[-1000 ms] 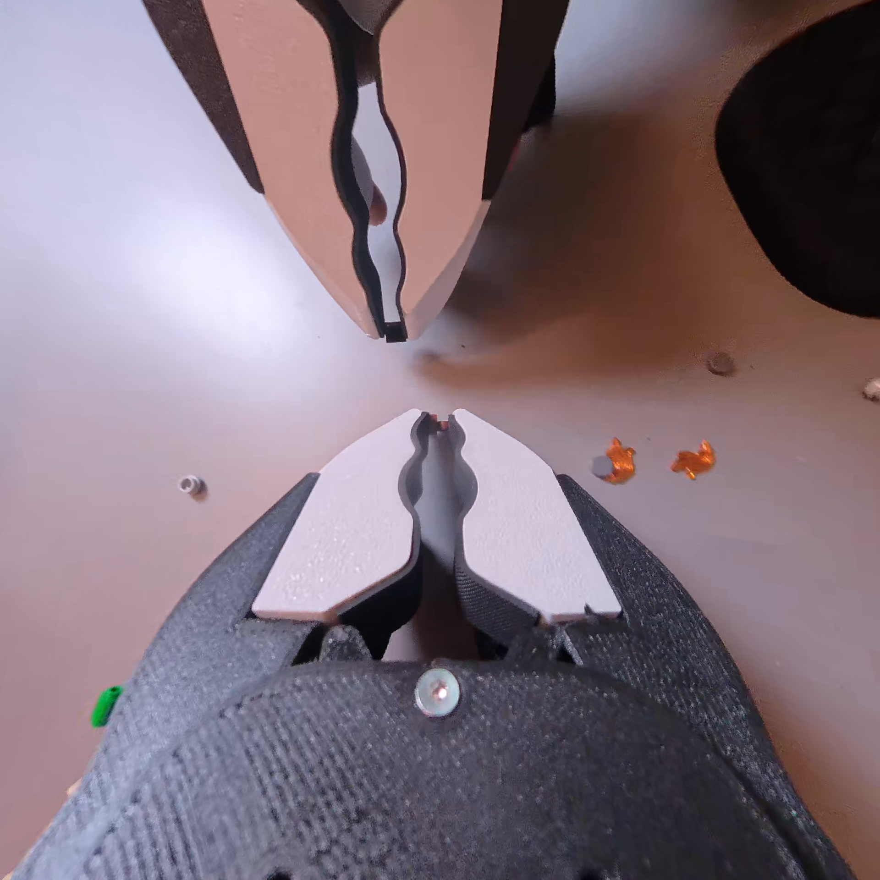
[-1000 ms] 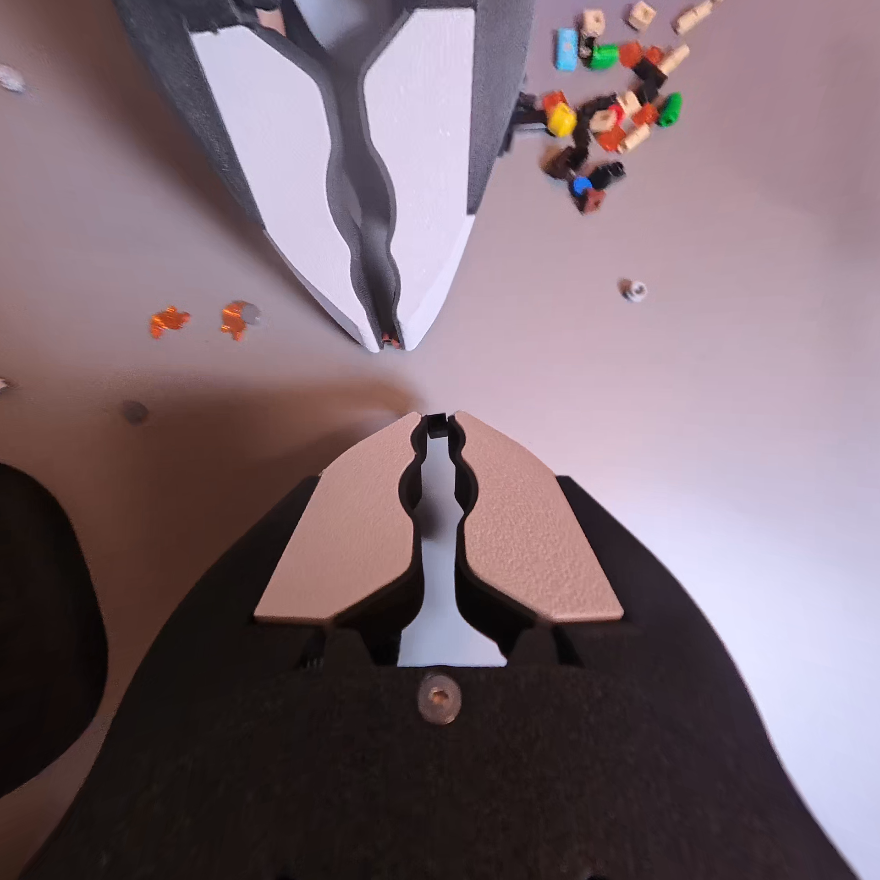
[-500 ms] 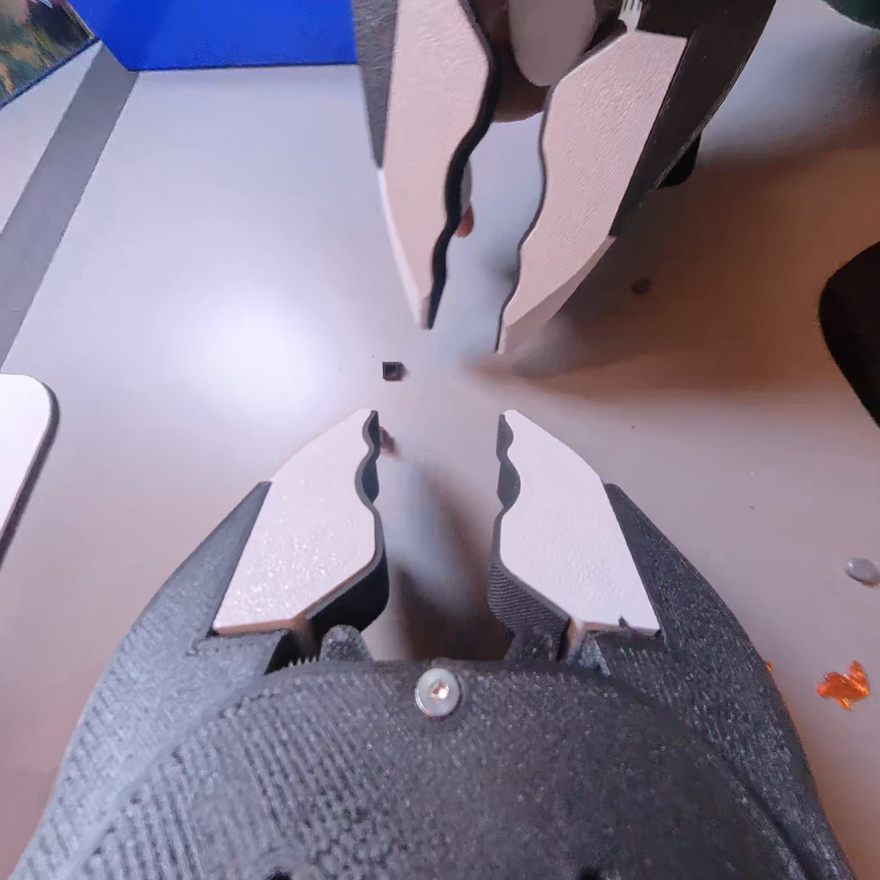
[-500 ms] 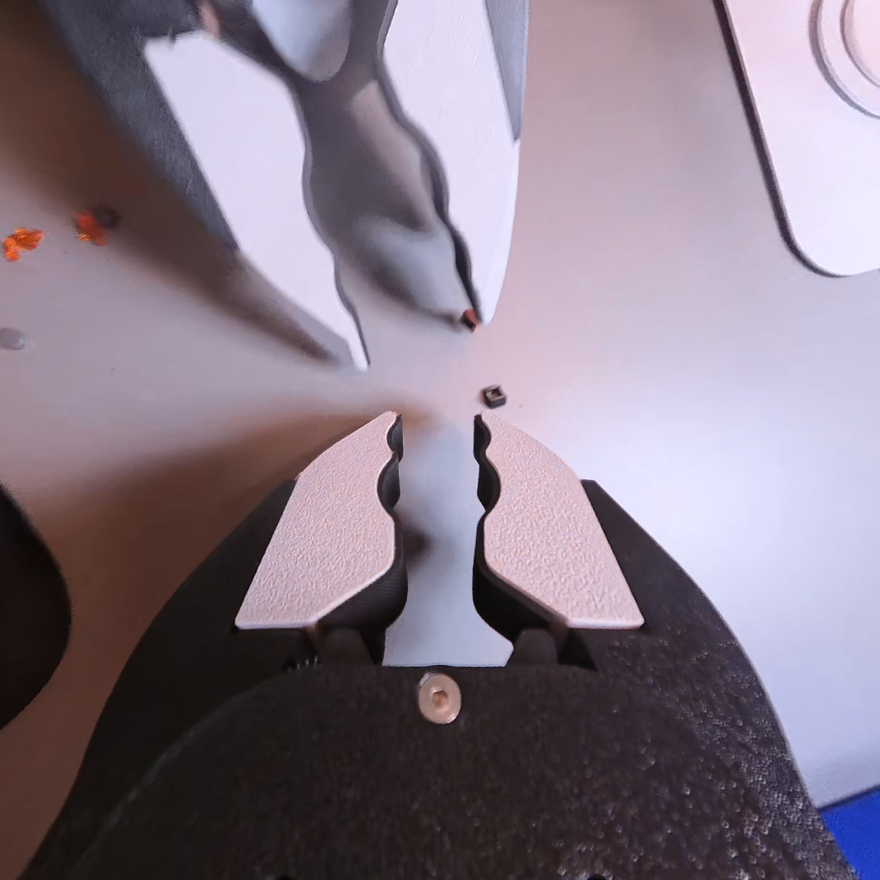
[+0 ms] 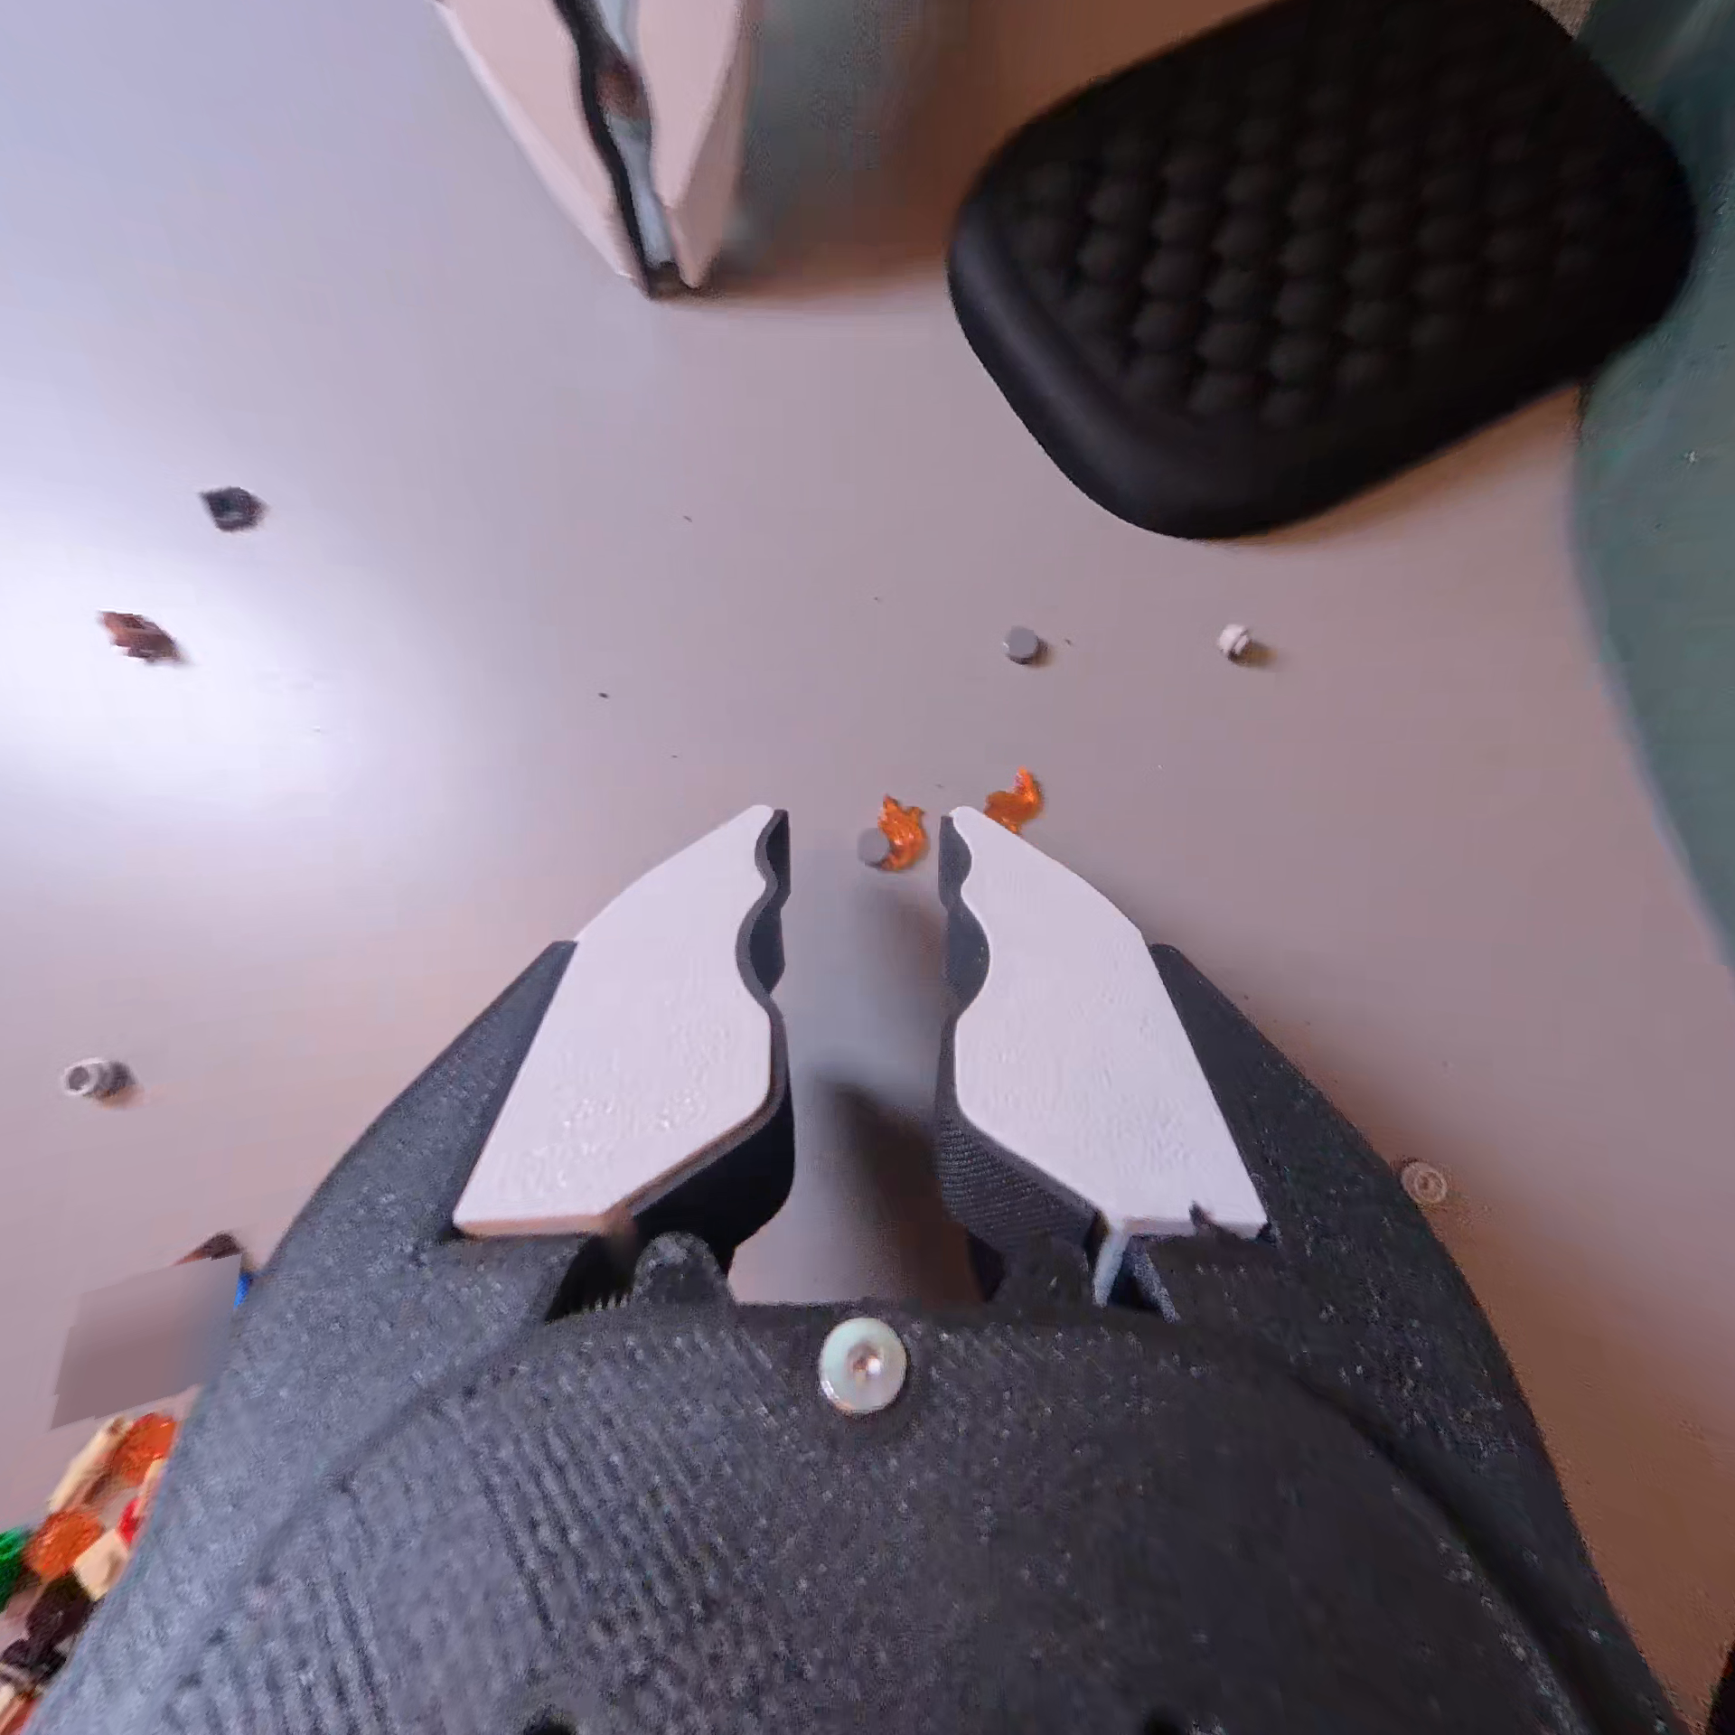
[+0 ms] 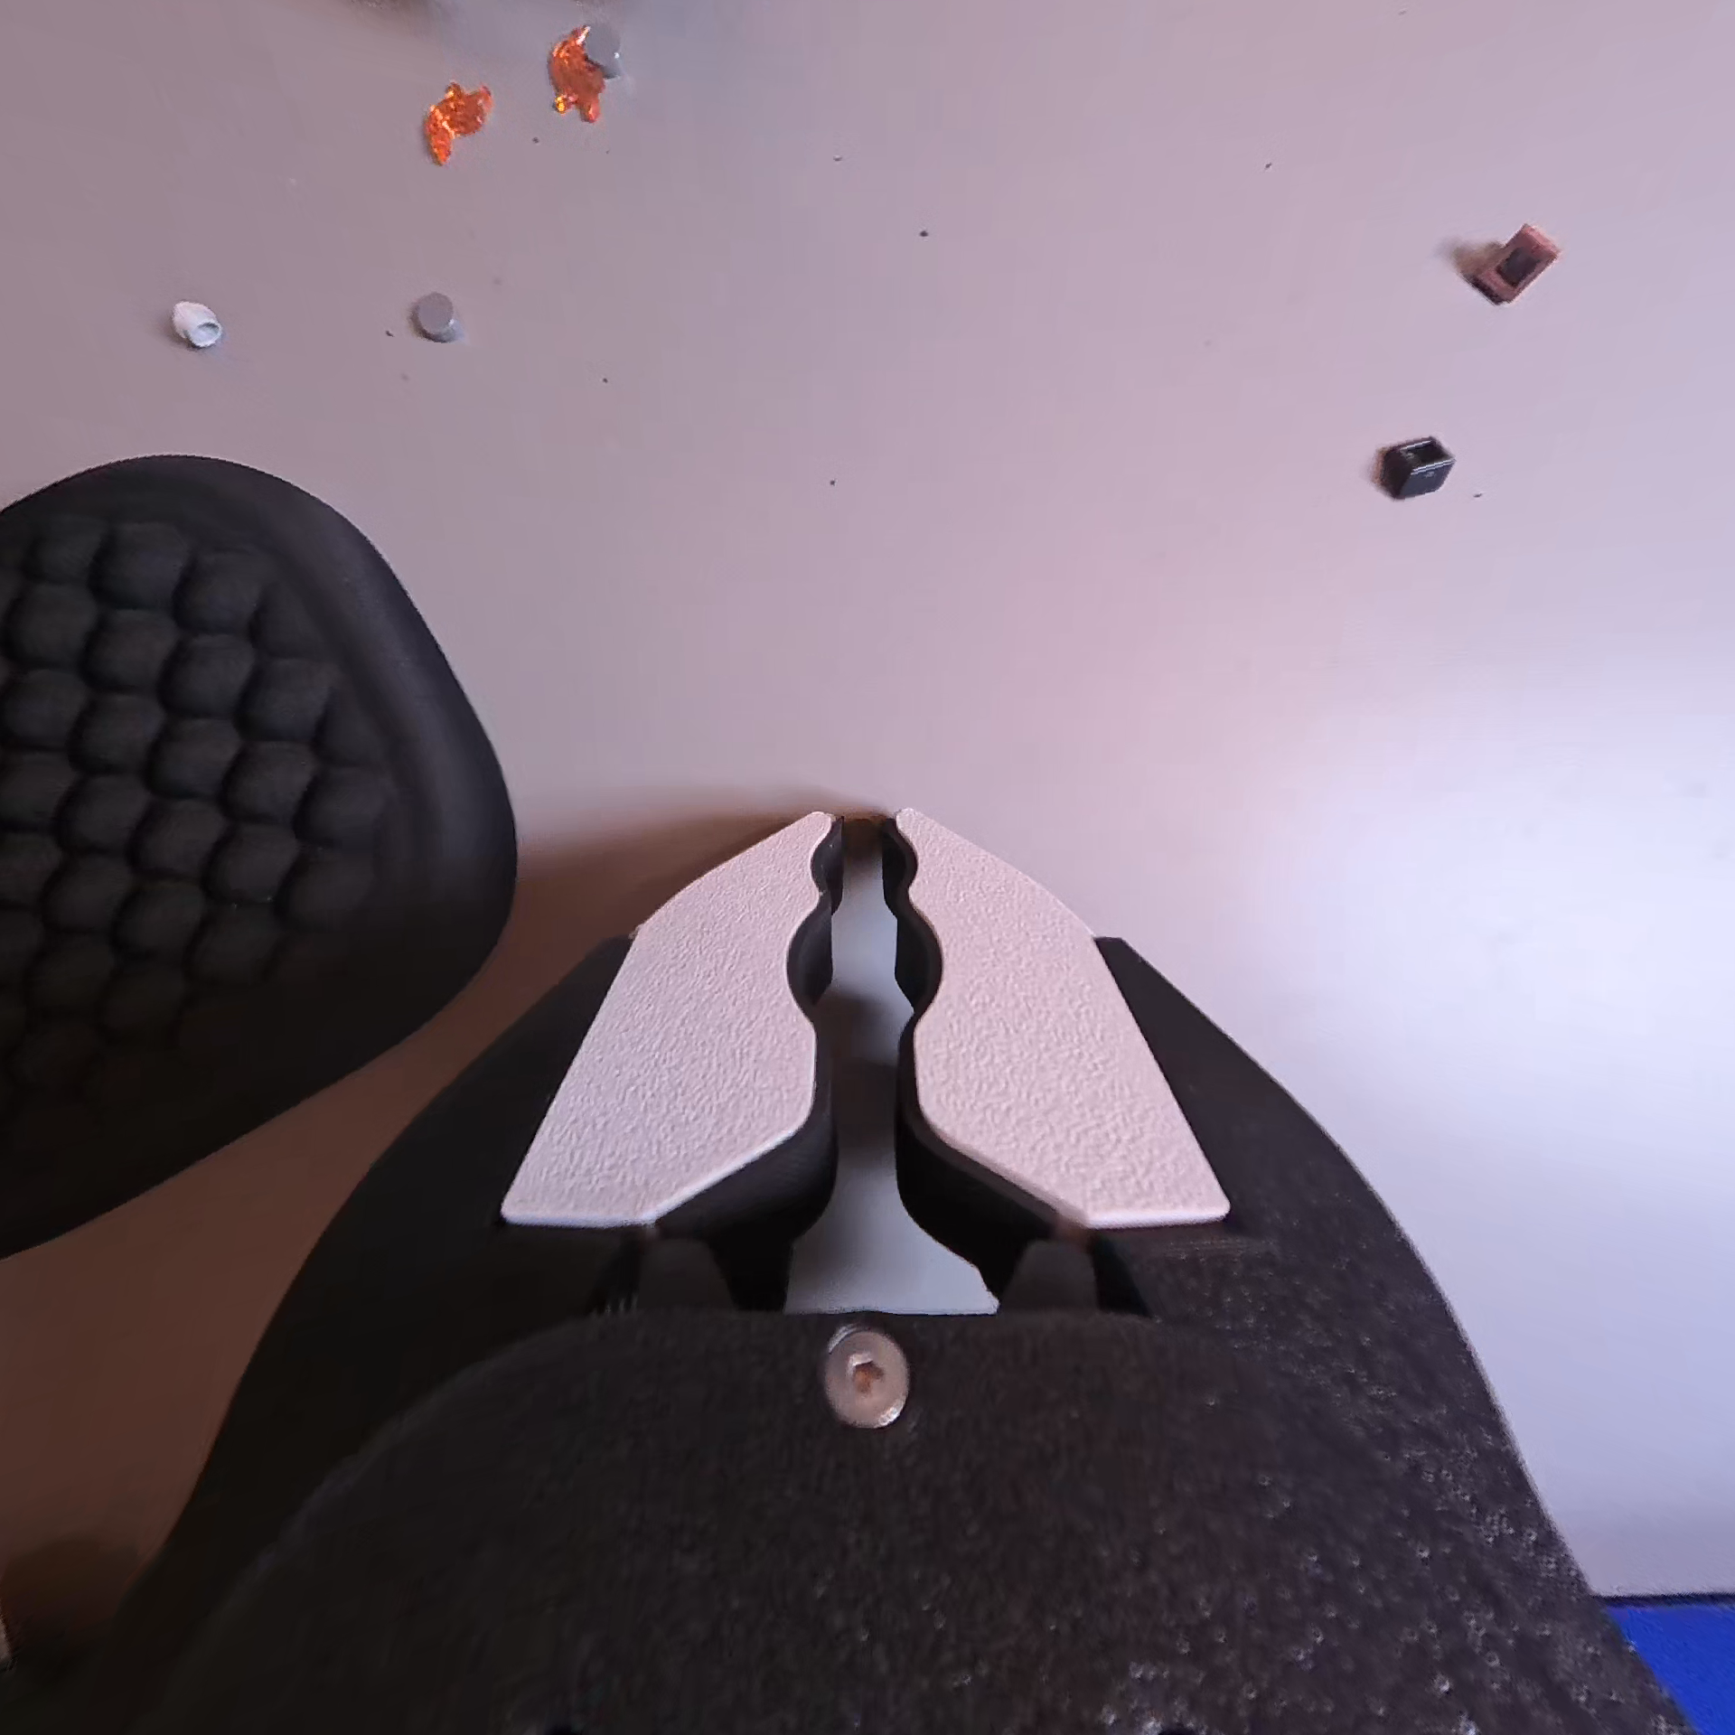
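With jaws released, the left gripper (image 5: 864, 831) straddles the orange flame piece (image 5: 903, 836), which lies off-centre and touches neither fingertip; the right gripper (image 6: 864, 826), well apart from that piece, is nearly clenched, and its contents cannot be told.

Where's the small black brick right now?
Right wrist view: the black brick lies on the table, upper right, just below the brown brick and well clear of the right gripper.

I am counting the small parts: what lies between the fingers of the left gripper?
Between the open left gripper's fingers lie an orange flame piece and a grey stud beside it, untouched. Anything under the gripper body is hidden.
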`<state>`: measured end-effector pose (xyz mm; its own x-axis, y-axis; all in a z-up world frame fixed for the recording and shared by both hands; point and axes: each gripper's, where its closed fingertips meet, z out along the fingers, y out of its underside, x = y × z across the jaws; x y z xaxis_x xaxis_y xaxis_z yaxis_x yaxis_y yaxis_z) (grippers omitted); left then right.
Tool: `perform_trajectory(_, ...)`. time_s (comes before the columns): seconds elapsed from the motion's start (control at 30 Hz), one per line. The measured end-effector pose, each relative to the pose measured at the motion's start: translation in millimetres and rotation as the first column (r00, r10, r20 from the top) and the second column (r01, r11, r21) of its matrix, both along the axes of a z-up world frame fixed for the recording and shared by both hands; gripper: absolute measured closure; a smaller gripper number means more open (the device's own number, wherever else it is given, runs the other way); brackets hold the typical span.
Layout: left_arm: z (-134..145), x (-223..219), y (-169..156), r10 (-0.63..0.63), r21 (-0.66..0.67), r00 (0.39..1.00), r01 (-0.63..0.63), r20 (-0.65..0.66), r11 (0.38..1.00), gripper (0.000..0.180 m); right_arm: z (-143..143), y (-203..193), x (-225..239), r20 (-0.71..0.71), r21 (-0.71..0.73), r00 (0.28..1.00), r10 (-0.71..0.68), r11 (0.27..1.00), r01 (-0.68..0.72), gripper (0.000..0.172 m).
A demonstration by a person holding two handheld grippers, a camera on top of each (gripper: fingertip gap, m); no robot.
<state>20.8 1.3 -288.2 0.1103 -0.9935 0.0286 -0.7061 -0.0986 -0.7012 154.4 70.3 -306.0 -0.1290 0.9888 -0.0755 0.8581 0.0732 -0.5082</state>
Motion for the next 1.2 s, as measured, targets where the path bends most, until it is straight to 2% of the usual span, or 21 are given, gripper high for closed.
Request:
perform_trajectory(0.13,-14,3,-6,-0.022,0.005,0.999,0.022,-0.040,1.000,0.153,6,16,-20,-0.057,0.040,0.998,0.000,0.999,0.002,0.164)
perform_trajectory(0.2,-17,7,-6,-0.033,0.007,0.998,0.033,-0.046,0.999,0.159,14,37,-40,-0.142,0.086,0.989,-0.045,0.995,0.058,0.164)
perform_trajectory(0.27,-17,10,-3,-0.043,0.033,0.998,0.044,-0.047,0.998,0.173,21,63,-60,-0.216,0.138,0.971,-0.102,0.981,0.134,0.164)
perform_trajectory(0.3,-17,12,1,-0.038,0.054,0.998,0.040,-0.049,0.998,0.173,22,74,-68,-0.242,0.158,0.963,-0.119,0.974,0.161,0.164)
perform_trajectory(0.4,-15,17,25,0.031,0.125,0.999,-0.025,-0.041,0.992,0.173,16,92,-85,-0.257,0.165,0.957,-0.136,0.969,0.182,0.163)
perform_trajectory(0.5,-9,21,60,0.139,0.158,0.990,-0.139,0.013,0.978,0.173,6,97,-92,-0.242,0.167,0.962,-0.131,0.970,0.174,0.153)
perform_trajectory(0.67,0,21,109,0.256,0.206,0.965,-0.263,0.059,0.942,0.173,13,90,-89,-0.272,0.171,0.955,-0.118,0.971,0.169,0.143)
perform_trajectory(0.73,2,22,116,0.275,0.185,0.958,-0.286,0.081,0.940,0.161,14,86,-86,-0.270,0.165,0.957,-0.110,0.973,0.159,0.139)
perform_trajectory(0.83,1,21,114,0.274,0.149,0.958,-0.284,0.084,0.947,0.147,10,79,-83,-0.234,0.159,0.968,-0.094,0.978,0.133,0.130)
perform_trajectory(0.93,0,15,109,0.274,0.156,0.959,-0.281,0.065,0.947,0.138,11,77,-84,-0.226,0.170,0.971,-0.079,0.978,0.119,0.129)
perform_trajectory(1.03,5,7,95,0.243,0.170,0.969,-0.245,0.033,0.954,0.139,17,63,-86,-0.234,0.134,0.971,-0.039,0.988,0.072,0.133)
perform_trajectory(1.2,6,-5,35,0.047,0.071,0.998,-0.045,-0.033,0.996,0.149,17,30,-102,-0.238,0.110,0.969,0.065,0.993,-0.040,0.143)
